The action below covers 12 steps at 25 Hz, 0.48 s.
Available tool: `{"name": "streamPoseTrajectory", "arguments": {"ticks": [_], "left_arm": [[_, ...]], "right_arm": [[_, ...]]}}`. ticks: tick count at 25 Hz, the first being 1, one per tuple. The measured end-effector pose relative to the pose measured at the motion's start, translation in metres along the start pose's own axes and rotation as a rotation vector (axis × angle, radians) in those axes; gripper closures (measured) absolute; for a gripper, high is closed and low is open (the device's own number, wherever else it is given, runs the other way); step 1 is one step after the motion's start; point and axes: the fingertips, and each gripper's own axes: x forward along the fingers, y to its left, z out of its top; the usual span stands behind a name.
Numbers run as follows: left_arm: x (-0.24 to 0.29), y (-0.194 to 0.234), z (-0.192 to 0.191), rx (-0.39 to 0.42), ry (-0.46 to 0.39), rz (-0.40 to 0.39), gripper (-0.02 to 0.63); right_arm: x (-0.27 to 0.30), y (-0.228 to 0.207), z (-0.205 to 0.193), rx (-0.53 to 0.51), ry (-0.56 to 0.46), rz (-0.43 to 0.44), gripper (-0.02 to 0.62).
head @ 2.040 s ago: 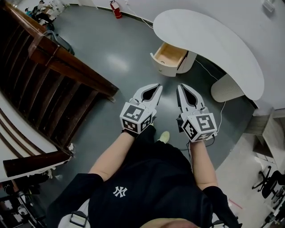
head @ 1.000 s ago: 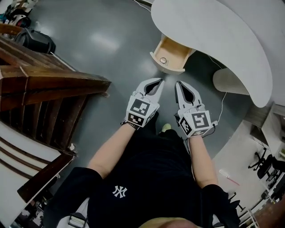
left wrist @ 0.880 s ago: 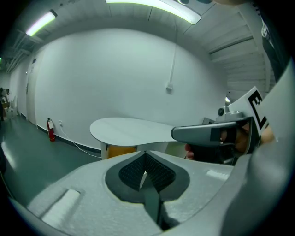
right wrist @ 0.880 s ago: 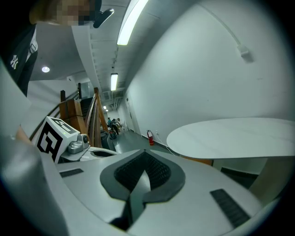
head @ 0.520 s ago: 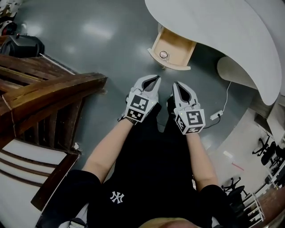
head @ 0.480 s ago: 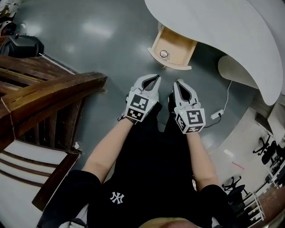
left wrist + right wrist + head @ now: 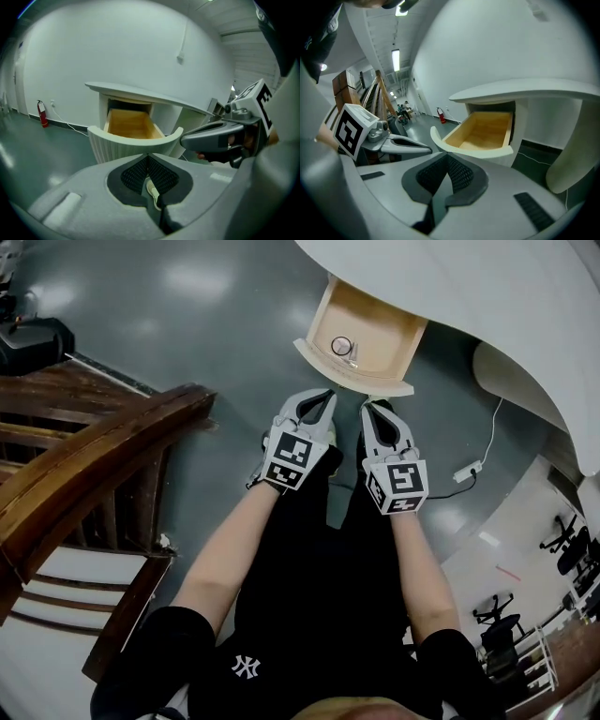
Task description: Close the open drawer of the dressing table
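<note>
1. The drawer (image 7: 367, 326) of the dressing table (image 7: 487, 296) stood pulled out at the upper middle of the head view. Its pale wooden inside lay open below the white surface.
2. A small ring-shaped thing (image 7: 342, 346) lay inside the drawer near its front wall; I could not tell what it was.
3. I had the left gripper (image 7: 317, 399) just below the drawer's curved white front, near it but apart. Its jaws were pressed together at the tips, with nothing between them.
4. The right gripper (image 7: 378, 411) sat beside it, slightly lower in the frame. Its jaws were likewise pressed together and empty.
5. In the left gripper view, the drawer (image 7: 133, 126) filled the centre ahead of the closed tips of the left gripper (image 7: 148, 156). The right gripper (image 7: 220, 136) reached in from the right edge.
6. In the right gripper view, the drawer (image 7: 485, 129) sat right of centre under the overhanging top. The left gripper (image 7: 405, 143) showed at the left.
7. A dark wooden stair railing (image 7: 94, 456) ran down the left of the head view. A white cable with a plug (image 7: 473, 470) lay on the grey floor (image 7: 216, 324) at the right.
</note>
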Motion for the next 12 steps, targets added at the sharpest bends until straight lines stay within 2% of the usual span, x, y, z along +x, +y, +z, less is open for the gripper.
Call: {"name": "streamPoseTrajectory", "arguments": {"ticks": [6, 12], "left_arm": [[0.032, 0.012, -0.017, -0.005, 0.017, 0.009, 0.596], [0.044, 0.016, -0.014, 0.003, -0.004, -0.004, 0.597]], "right_arm": [[0.028, -0.021, -0.031, 0.005, 0.051, 0.003, 0.58], [0.04, -0.033, -0.031, -0.014, 0.038, 0.009, 0.58]]}}
